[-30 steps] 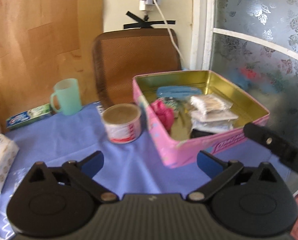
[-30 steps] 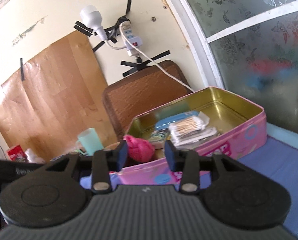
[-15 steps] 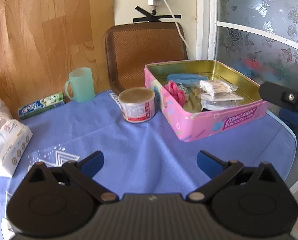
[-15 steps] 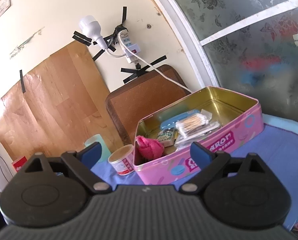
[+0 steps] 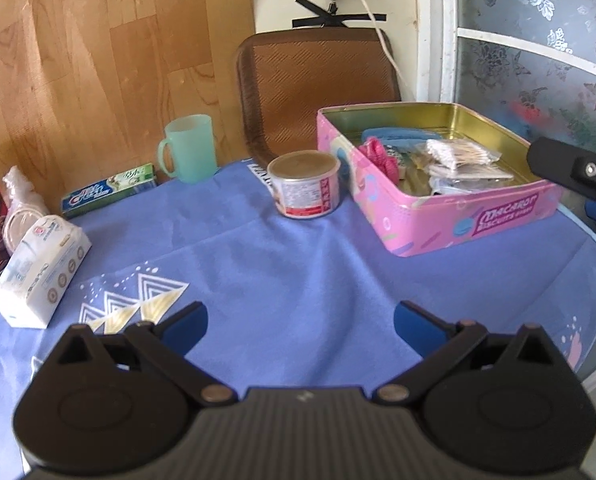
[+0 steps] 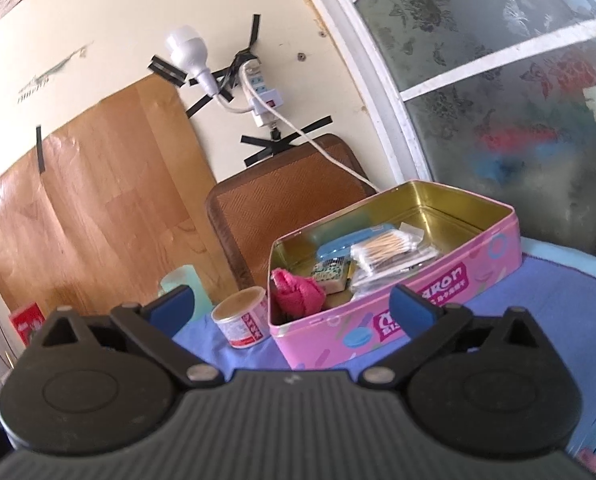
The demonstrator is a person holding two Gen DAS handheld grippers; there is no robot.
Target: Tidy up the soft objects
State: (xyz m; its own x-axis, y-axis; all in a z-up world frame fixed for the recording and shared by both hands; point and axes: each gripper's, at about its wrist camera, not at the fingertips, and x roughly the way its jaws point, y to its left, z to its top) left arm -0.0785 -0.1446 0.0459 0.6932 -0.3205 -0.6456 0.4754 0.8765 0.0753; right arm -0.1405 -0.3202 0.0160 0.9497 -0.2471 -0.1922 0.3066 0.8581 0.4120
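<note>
Left gripper (image 5: pixel 300 322): jaws wide apart, nothing between blue pads (image 5: pixel 184 326), pointing down at slant.

Right gripper (image 6: pixel 292 306): jaws opening, already very wide, nothing between them, pads (image 6: pixel 412 310) free, pointing near level.

In left wrist view, black part of right gripper (image 5: pixel 574 172) enters at 3 o'clock edge.

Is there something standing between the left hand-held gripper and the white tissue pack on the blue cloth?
Nothing visible: only bare blue cloth lies between the open left hand-held gripper and the tissue pack.
</note>
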